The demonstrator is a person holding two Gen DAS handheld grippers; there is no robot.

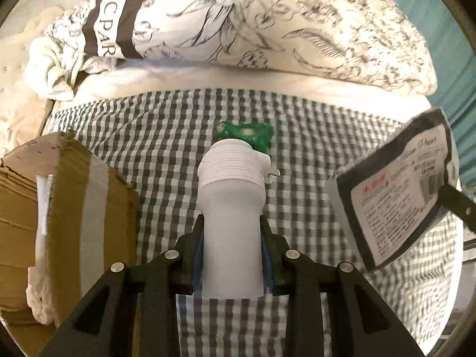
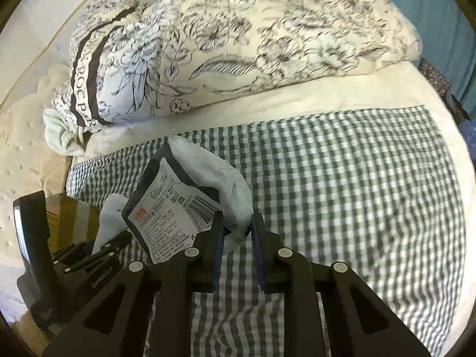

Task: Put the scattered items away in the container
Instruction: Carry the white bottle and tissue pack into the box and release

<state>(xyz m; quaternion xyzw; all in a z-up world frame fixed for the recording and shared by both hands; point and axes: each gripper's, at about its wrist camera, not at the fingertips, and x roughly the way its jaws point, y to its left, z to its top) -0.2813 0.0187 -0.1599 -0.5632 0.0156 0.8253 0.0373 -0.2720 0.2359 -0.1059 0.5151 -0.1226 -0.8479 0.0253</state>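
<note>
Checked bedspread (image 1: 312, 154), cardboard box (image 1: 68, 208), contents unclear

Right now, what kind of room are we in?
Most likely a bedroom: a bed with a checked sheet, a floral quilt bunched behind it, and a padded headboard at the left.

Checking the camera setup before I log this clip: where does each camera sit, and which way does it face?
Left wrist: on the left gripper, looking steeply down at the checked sheet; its fingers clamp a white bottle.
Right wrist: on the right gripper, also angled down at the bed; its fingers pinch a tissue pack.
Shared: tissue pack, bottle, cardboard box, floral duvet; the right view shows the left gripper too.
</note>
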